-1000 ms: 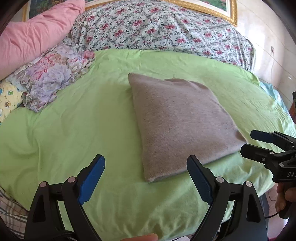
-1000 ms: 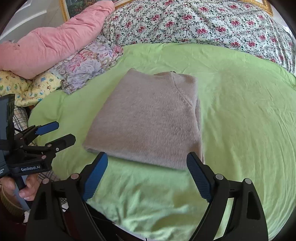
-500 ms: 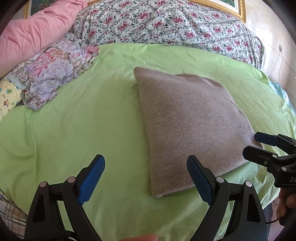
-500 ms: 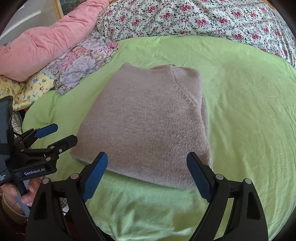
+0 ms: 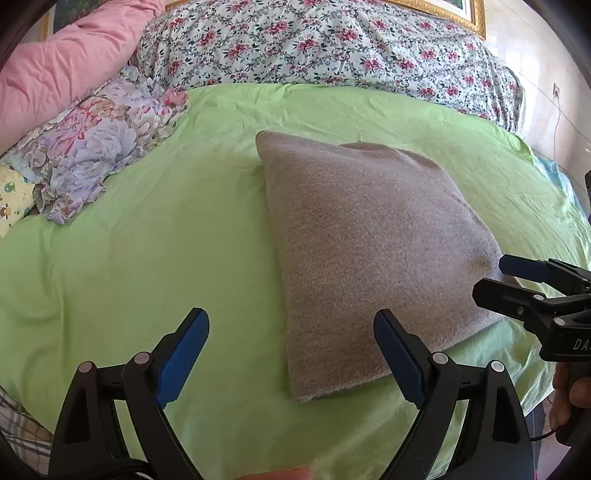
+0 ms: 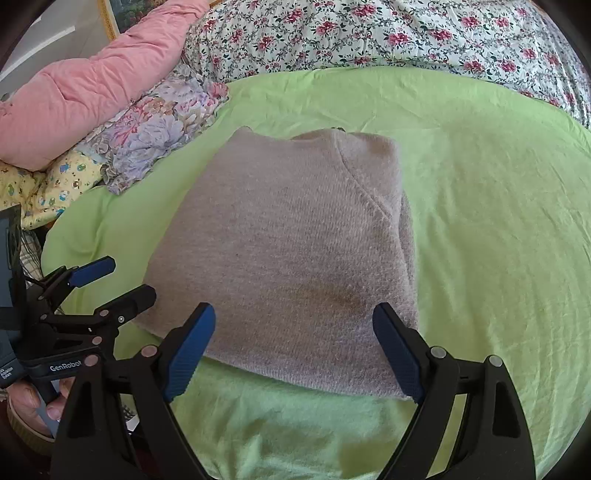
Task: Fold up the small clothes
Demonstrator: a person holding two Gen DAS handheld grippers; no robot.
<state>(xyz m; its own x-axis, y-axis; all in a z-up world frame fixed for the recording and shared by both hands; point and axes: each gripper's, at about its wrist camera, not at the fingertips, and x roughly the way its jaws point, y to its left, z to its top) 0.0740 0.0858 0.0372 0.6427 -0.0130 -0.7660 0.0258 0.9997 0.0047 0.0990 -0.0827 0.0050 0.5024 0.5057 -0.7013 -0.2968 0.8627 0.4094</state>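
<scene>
Home bedroom. Work surface is a bed with a wrinkled lime-green sheet (image 5: 155, 229). Far side has a big floral quilt (image 5: 325, 48) with pink roses on white, bunched up. Pink puffy comforter (image 6: 92, 85) piled at the left, next to a purple-flower ruffled pillowcase (image 6: 155, 125) and a yellow cartoon-print cloth (image 6: 55, 184). Gold picture frame (image 5: 458, 18) on the wall behind the bed, pale wall with a cord (image 5: 557, 118) hanging down at right. Daylight, domestic clutter, no lab or shop gear.
</scene>
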